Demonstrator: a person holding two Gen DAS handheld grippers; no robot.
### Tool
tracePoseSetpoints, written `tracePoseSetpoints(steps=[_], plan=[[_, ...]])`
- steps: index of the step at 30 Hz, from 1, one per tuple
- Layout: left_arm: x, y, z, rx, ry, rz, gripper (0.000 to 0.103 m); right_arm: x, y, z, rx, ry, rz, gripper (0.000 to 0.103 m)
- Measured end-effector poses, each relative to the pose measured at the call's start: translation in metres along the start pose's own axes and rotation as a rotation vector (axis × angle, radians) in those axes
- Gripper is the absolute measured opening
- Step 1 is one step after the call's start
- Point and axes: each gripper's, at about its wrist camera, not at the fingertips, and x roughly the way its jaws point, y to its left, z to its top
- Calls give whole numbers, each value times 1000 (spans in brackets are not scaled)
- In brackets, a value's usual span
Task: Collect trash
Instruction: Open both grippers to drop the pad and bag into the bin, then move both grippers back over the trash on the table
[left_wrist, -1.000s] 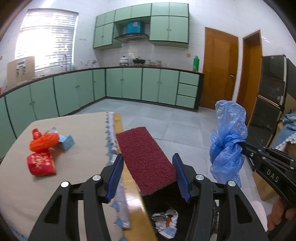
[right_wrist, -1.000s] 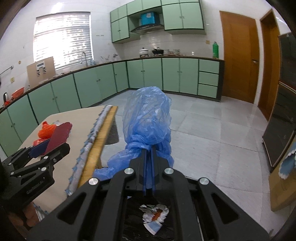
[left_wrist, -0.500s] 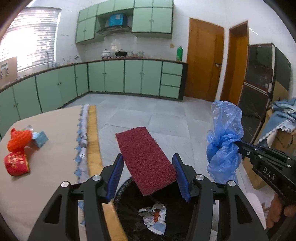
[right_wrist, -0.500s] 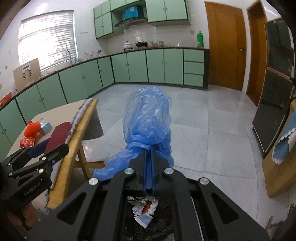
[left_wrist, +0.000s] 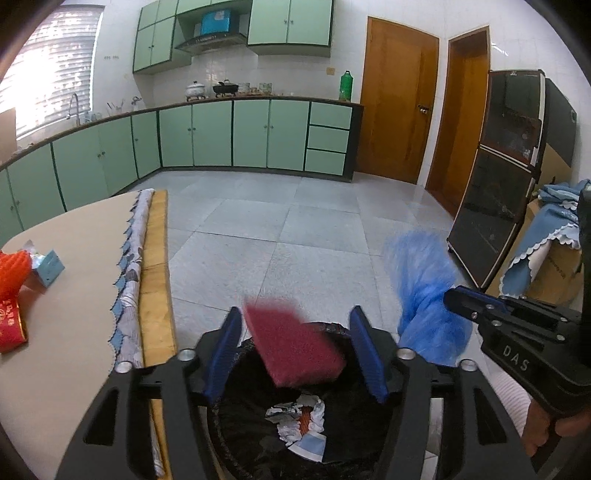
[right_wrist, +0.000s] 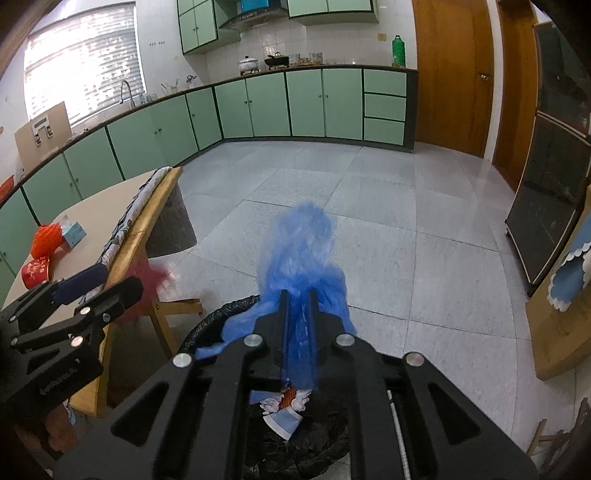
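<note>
My left gripper (left_wrist: 295, 314) hangs over a black-lined trash bin (left_wrist: 328, 326). Its jaws are opening, and the blurred dark-red scrub pad (left_wrist: 295, 350) tilts between the blue pads with a gap on each side. To its right, my right gripper (right_wrist: 297, 295) is also above the bin (right_wrist: 221, 314). Its jaws are opening too, and the blue plastic bag (right_wrist: 306, 254) between its fingers is smeared with motion. Crumpled paper trash (right_wrist: 284, 406) lies in the bin. On the table (left_wrist: 74, 295) remain an orange net (left_wrist: 14, 266), a small blue box (left_wrist: 48, 266) and a red cup (left_wrist: 11, 325).
The table's wooden edge (left_wrist: 155, 266) with a rolled cloth borders the bin on the left. A dark glass cabinet (left_wrist: 495, 206) and cloth-covered boxes (left_wrist: 546, 243) stand at the right. Green cupboards (left_wrist: 251, 133) line the far wall across a tiled floor.
Both grippers sank toward the bin and shifted right, away from the table. Each pair of jaws has parted. The red pad and the blue bag have gone blurred and sit lower.
</note>
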Motion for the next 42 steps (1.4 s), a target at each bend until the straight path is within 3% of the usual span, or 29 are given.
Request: tracePoseSetpoints(steps=[4,7,10,12,14,24,37,42], plan=[[0,7,3,-14,-2,7,66,3,-3,4,12,-7,-5,25],[-3,12,5,-28,-6,19,67,1,-5,6,25,-21,-15,42],[-8,17,8,-36,-20,33,69,-3,-8,7,38,-41,-27,61],[-13,21,10,-41,-36,50,73,-7,-9,8,57,-63,-41,82],[-18,25,12,-43,-49,65,78,-13,-10,9,74,-95,-65,92],[-63,71,17,-91,-126,215,89,-26,23,23,60,-160,-22,97],[-117,186,3,-196,-168,503,89,-14,130,48,-42,-196,128,97],[-122,222,-5,-243,-154,558,89,-5,168,54,-79,-199,169,97]])
